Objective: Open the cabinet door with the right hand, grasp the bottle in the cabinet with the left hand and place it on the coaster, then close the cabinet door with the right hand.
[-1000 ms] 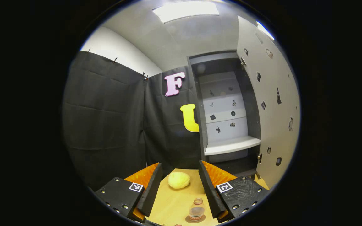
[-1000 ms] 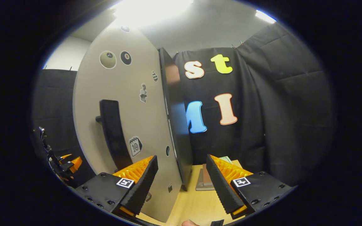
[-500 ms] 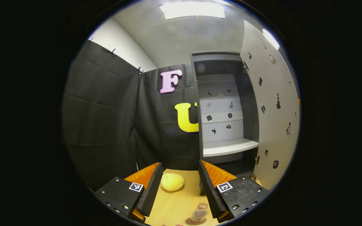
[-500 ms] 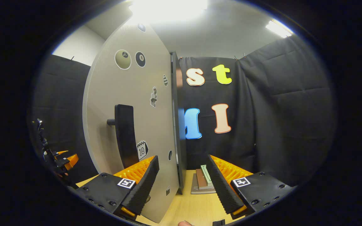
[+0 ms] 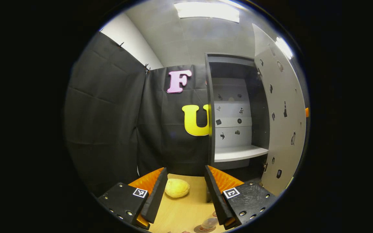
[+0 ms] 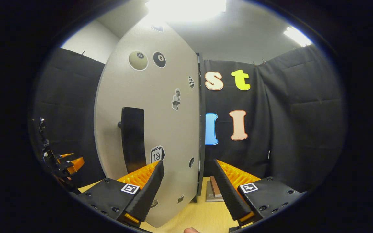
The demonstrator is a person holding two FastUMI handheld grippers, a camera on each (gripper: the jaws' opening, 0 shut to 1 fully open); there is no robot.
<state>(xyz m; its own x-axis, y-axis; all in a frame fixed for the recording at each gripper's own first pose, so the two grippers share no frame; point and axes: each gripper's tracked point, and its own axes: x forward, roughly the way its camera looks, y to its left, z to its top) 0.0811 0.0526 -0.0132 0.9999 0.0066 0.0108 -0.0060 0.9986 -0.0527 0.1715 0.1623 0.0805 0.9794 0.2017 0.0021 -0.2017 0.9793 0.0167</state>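
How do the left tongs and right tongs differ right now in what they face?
The left tongs face into the open cabinet; the right tongs face the outer side of the cabinet door, near its black handle. The left tongs have a yellow lump ahead on the table and the bottle close below; the right tongs have stacked books ahead. Both tongs are open and hold nothing.

**Two handheld tools, same build**

Left tool (image 5: 184, 194) and right tool (image 6: 188, 191): wedge-shaped fingers with ribbed inner faces, each on a blocky mount with screws at the corners and a little square black-and-white marker tag at 12 o'clock.
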